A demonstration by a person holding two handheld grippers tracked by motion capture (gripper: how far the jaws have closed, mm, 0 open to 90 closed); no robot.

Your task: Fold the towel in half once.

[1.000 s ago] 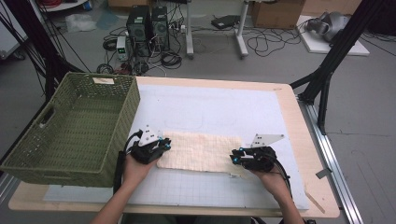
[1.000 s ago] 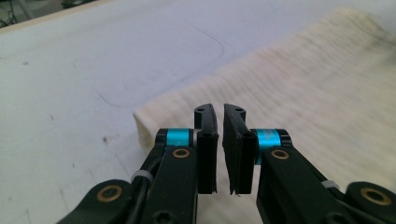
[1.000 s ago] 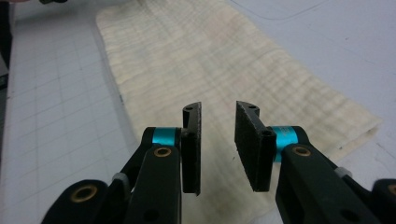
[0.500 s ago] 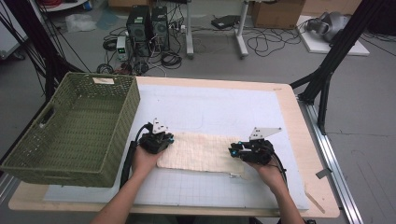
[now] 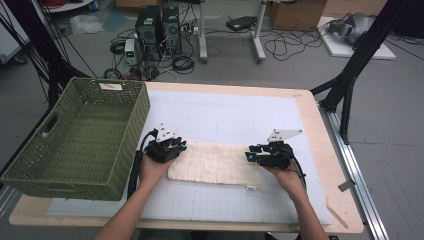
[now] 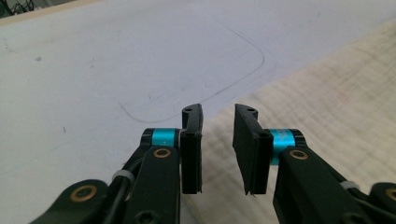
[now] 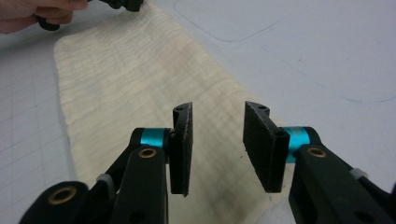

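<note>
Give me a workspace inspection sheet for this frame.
Surface: table with white mat, pen outlines on it.
Job's things: cream cloth flat, folded into a strip; green basket at left, nothing seen inside.
Clutter: nothing seen.
Grippers: left hand-held gripper and right hand-held gripper at the cloth's ends, jaws just opened, cloth under them, not pinched.
Cables: black cable trails from left gripper.
Surroundings: computers, floor cables, boxes, black frame legs.

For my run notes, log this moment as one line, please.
left claw: open, jaws just opening, over cloth end | right claw: open, jaws just opening, over opposite end | cloth: flat on table | basket: left
</note>
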